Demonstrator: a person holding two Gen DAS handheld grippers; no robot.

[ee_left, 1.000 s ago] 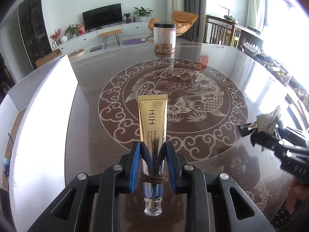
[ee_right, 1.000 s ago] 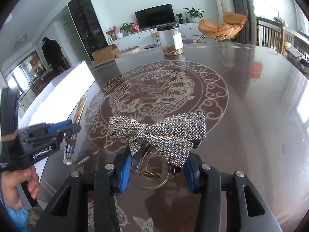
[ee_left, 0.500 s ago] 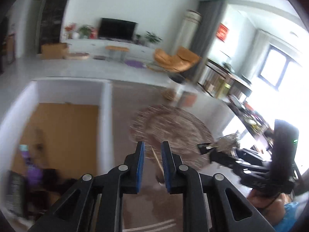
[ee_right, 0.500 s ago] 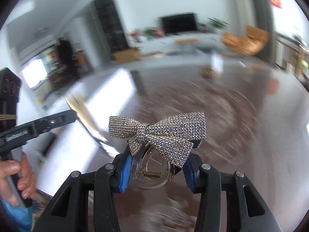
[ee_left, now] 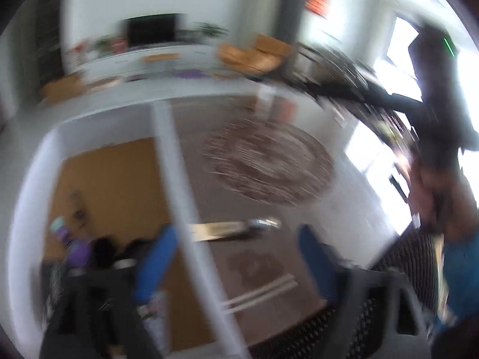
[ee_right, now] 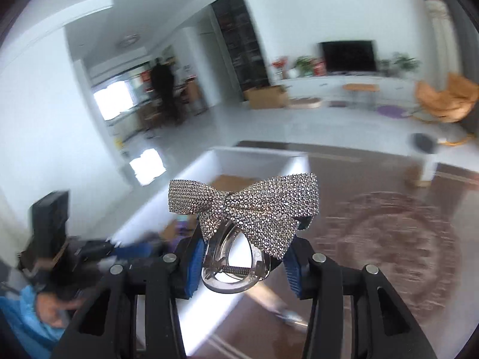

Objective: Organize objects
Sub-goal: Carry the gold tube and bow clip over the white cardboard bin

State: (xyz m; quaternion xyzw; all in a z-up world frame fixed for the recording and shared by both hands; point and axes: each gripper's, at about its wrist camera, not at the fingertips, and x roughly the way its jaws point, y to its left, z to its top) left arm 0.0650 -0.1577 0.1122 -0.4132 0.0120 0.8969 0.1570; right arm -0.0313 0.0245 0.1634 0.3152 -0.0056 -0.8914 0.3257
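The dark bench point(ee_left: 299, 215) with its round ornament is stretching out ahead of both pairs of fingers. A white box point(ee_left: 167, 155) is sitting on it, its wall running between the left gripper point(ee_left: 233, 257)'s fingers, which are standing wide apart and gripping nothing. A gold tube point(ee_left: 221, 228) is lying crosswise just ahead of them, though blur is hiding what it rests on. The right gripper point(ee_right: 242, 266) is clamping the clip of a rhinestone bow point(ee_right: 245, 206), the bow sitting above its fingers.
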